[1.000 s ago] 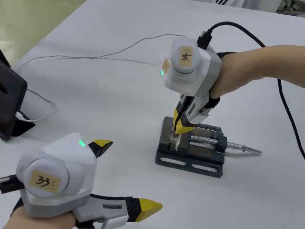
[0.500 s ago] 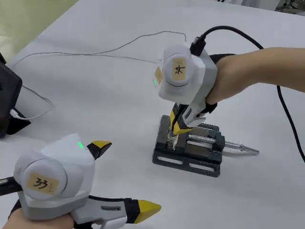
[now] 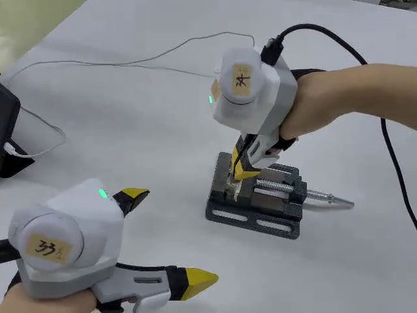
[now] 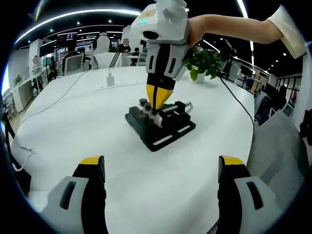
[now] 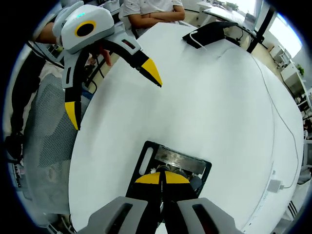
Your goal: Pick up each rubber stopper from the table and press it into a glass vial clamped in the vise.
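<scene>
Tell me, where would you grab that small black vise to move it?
Probably the vise by its flat base, pinched across the two long sides from above, near the protruding screw handle. The other end sits under the right gripper, and the thin handle alone might just turn.

White table (image 3: 130, 130) — ceiling light strips (image 4: 92, 12), potted plant (image 4: 204, 61), mesh chair (image 5: 46, 141).

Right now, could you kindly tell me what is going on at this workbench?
A person holds a white two-fingered gripper in each hand over the white table. The right gripper points down, its yellow-tipped fingers closed together right at the top of the small black metal vise. Whether a stopper sits between them is hidden. The left gripper hangs open near the person, well apart from the vise.
</scene>
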Tool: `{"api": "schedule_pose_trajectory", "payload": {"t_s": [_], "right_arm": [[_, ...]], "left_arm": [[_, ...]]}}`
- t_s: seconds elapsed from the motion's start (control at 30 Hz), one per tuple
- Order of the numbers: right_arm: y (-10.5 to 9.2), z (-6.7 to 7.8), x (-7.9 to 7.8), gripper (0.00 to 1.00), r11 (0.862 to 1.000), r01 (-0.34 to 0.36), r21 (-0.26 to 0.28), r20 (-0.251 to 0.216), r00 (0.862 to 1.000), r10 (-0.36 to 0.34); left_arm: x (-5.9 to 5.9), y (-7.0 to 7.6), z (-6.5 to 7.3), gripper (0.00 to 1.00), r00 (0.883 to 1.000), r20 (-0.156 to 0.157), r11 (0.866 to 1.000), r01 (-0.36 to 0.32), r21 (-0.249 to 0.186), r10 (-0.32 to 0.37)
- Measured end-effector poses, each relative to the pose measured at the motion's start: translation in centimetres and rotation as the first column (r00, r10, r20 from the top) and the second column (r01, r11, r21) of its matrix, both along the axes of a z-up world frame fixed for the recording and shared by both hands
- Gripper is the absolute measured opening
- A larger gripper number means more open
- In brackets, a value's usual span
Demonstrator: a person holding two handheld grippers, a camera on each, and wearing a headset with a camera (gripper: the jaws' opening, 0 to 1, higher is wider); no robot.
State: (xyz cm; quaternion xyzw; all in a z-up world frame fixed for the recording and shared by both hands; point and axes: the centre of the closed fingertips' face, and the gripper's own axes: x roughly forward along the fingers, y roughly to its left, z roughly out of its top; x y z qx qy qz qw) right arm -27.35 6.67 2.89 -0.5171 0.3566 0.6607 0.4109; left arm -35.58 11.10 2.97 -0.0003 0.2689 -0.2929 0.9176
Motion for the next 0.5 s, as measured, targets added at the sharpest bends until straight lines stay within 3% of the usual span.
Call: {"api": "schedule_pose_trajectory", "payload": {"t_s": [0.23,0.5], "right_arm": [[0.13,0.01,0.06,0.00,1.000,0.031,0.004,-0.002,1.000,-0.031],[0.32,-0.33,0.46,0.00,0.998,0.034,-0.058,-0.005,0.999,-0.035]], "left_arm": [[-0.05,0.16,-0.17,0.96,1.000,-0.006,1.000,-0.013,-0.010,0.013],[-0.05,0.32,-0.16,0.96,1.000,-0.007,1.000,-0.023,-0.014,0.023]]}}
